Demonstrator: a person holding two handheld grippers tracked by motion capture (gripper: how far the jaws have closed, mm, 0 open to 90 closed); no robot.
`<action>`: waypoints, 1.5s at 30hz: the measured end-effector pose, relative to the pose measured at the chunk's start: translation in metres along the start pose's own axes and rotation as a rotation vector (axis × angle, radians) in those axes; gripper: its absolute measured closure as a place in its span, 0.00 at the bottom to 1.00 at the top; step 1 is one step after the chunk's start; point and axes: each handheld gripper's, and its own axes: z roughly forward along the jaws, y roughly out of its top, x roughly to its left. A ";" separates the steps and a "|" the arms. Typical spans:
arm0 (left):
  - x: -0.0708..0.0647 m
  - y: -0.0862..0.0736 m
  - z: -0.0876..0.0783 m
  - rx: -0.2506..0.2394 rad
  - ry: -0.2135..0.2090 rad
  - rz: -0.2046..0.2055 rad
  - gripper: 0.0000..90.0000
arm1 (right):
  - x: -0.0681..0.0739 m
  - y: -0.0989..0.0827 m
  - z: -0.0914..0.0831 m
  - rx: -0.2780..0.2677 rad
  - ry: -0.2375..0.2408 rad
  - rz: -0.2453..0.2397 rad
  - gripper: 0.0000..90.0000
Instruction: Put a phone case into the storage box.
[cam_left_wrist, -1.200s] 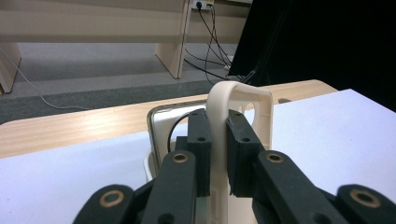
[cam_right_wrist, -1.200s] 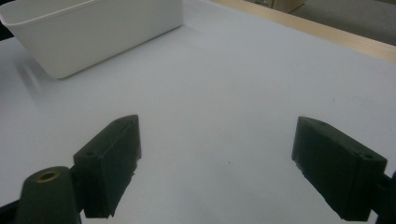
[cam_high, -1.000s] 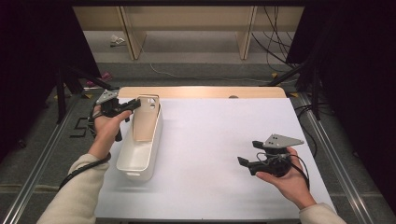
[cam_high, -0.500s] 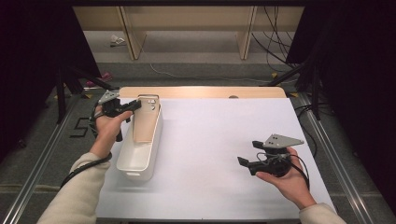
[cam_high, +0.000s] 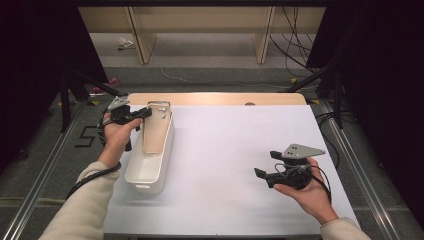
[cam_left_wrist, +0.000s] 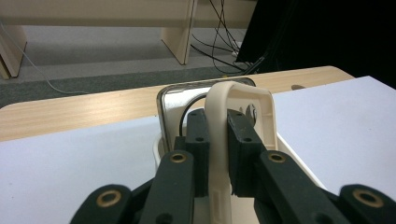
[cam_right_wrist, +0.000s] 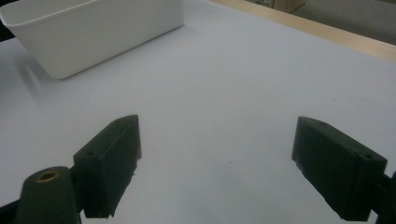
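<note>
So over on the left, the left gripper (cam_high: 142, 113) is clamped tight on the rim of a beige lid (cam_high: 156, 131) that's standing tilted inside the white bin (cam_high: 148, 172) near the table's left edge. I'd say the trick here is keeping that pinch square on the rim and lifting straight up so the lid doesn't catch on the bin wall or drag the bin along. Over on the right, the right gripper (cam_high: 261, 174) hovers over bare white table (cam_high: 225, 150), jaws spread wide, nothing in them, free to steady the bin.
</note>
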 end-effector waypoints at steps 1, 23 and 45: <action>0.000 0.000 0.000 0.001 0.000 0.001 0.89 | 0.000 0.000 0.000 -0.001 0.000 0.000 0.18; 0.003 0.001 0.005 0.043 0.064 0.028 0.84 | 0.000 0.000 0.000 0.001 0.006 0.001 0.18; -0.002 0.008 -0.010 0.030 0.102 0.088 0.66 | 0.000 0.000 0.001 0.005 0.009 -0.002 0.18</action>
